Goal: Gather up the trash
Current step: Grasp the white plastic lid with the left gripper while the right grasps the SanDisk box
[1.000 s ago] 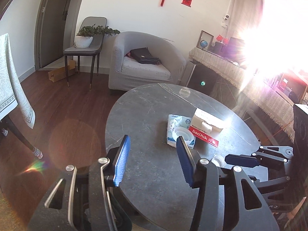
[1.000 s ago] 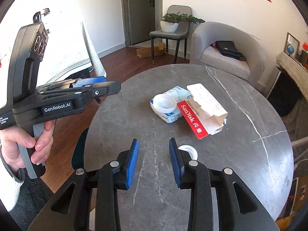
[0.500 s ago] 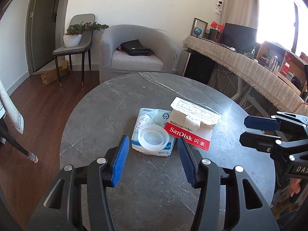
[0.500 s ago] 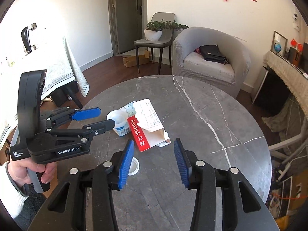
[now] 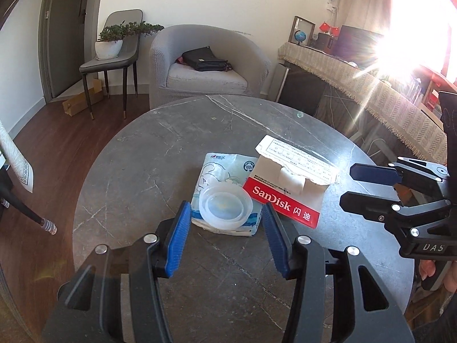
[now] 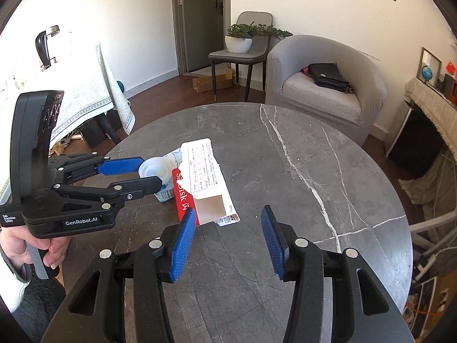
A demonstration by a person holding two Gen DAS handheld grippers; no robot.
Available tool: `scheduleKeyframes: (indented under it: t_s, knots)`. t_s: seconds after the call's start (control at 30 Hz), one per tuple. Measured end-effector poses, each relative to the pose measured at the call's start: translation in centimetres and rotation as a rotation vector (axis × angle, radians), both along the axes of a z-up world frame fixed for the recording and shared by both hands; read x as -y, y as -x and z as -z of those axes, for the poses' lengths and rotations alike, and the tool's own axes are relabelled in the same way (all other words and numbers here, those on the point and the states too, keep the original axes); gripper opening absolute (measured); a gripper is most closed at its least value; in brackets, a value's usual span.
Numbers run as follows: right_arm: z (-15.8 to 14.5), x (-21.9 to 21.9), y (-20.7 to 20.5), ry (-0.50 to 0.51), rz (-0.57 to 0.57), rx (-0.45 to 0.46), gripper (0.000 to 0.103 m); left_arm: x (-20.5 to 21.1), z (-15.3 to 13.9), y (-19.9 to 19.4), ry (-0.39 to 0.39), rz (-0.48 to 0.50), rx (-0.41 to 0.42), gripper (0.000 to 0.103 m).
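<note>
Your left gripper (image 5: 225, 223) points down at the round grey table (image 5: 160, 154), and its jaws are closing; the blue pads stand on both sides of the clear plastic lid (image 5: 225, 207), but they do not press on it. The lid lies on the wet-wipe pack (image 5: 222, 171), near the middle of the table. Touching the pack at its 3 o'clock lies the torn red-and-white packet (image 5: 285, 200) with a printed flap. Your right gripper (image 6: 227, 235) has its jaws spread apart with only bare tabletop between the pads; the packet's near corner lies at about 11 o'clock from it, just beside the left pad. In the right wrist view, your left hand (image 6: 34, 245) holds the handle of the left gripper at 9 o'clock. Beyond the table, at 12 o'clock, stands a grey armchair (image 5: 205, 65) with a black bag (image 5: 204, 58) on it.
</note>
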State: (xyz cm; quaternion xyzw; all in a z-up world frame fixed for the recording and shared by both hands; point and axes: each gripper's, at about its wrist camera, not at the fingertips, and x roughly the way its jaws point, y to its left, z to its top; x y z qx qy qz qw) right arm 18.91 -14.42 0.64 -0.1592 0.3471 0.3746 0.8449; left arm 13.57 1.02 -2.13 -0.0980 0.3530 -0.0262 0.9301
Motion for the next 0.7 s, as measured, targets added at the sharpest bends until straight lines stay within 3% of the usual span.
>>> scheduleKeyframes:
  t_s: [0.37,0.7]
  knots:
    - [0.0,-1.2,-0.5,-0.012,-0.047,0.003,0.051,-0.7,0.6,-0.5,0.018,0.01,-0.027,0.042]
    - [-0.1,-3.0,0.1,-0.004,-0.077,0.025,0.057,-0.9,0.4,-0.3,0.044,0.026,-0.017,0.041]
